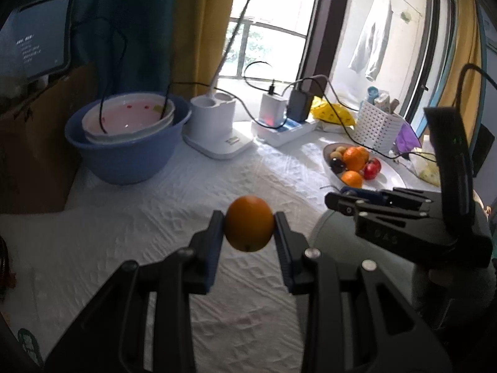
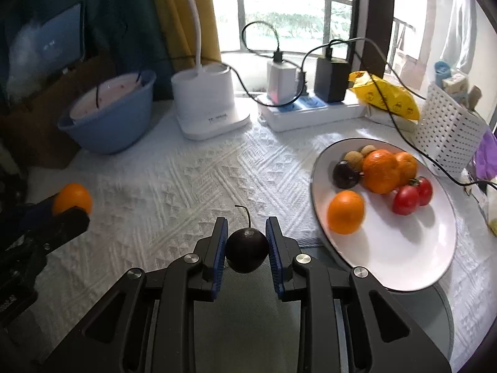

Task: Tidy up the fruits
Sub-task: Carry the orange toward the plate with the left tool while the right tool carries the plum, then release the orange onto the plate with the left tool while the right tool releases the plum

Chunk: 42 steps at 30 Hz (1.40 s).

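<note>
Closest to the lens, the black plastic left gripper [image 1: 249,228] holds a small round smooth orange [image 1: 249,223] between its ribbed blue pads [image 1: 213,248]; both pads press on the sides of the fruit, which hangs above the white quilted tablecloth [image 1: 139,217] with its raised diamond pattern. The right gripper [image 2: 247,241], built the same, pinches a dark glossy cherry with a thin curved stem [image 2: 247,248] between its jaws, just above the near edge of the table, where the cloth ends and a grey round tabletop [image 2: 435,310] shows.

To the right of the cherry, near the right edge of the table, lies a wide oval white plate with a thin grey rim [image 2: 403,264]. On it rest one loose orange [image 2: 345,212] at the near left side, two bigger oranges [image 2: 380,171] touching each other, two shiny red tomatoes [image 2: 405,200] just beside them, a dark round fruit [image 2: 345,174] and two pale brown wrinkled nuts [image 2: 354,158] at the far side.

Along the far edge stand a blue plastic basin [image 2: 108,130] with a white bowl inside at the left corner, a white lamp base with a bent neck [image 2: 205,105], a white power strip [image 2: 310,115] carrying two chargers, a yellow crinkled bag [image 2: 388,99] and a white perforated plastic basket [image 2: 447,140].
</note>
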### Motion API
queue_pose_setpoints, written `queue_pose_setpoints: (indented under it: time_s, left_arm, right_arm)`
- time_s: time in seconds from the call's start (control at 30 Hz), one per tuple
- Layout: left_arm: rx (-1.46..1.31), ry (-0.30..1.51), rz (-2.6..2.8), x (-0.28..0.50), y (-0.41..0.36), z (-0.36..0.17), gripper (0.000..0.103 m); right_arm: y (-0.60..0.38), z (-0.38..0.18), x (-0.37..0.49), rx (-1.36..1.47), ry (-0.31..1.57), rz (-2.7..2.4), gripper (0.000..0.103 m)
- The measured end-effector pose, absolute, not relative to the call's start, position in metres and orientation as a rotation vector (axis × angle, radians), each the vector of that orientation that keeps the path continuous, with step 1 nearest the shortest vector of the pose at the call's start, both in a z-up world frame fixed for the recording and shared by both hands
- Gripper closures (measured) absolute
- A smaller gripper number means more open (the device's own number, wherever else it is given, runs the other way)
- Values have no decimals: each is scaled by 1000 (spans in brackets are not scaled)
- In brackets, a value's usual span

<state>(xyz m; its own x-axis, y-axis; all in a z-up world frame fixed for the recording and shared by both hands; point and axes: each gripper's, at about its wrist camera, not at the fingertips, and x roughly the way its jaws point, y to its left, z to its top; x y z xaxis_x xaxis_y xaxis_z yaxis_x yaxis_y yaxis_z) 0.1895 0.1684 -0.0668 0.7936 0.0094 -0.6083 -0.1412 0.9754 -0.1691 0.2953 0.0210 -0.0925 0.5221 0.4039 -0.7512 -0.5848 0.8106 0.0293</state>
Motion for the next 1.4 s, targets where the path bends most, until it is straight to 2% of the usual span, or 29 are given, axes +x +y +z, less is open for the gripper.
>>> queue_pose_setpoints:
  time_s: [0.43, 0.93, 1.4]
  left_arm:
    - [-157, 691, 64, 201, 111, -61, 70]
    - [-102, 754, 10, 249, 39, -64, 70]
    - [-64, 761, -33, 297, 1, -68, 70]
  right_arm:
    - [-47, -77, 297, -170, 783, 627, 76]
    - [-137, -78, 332, -60, 759, 579, 76]
    - [-151, -84, 356, -28, 743, 644, 76]
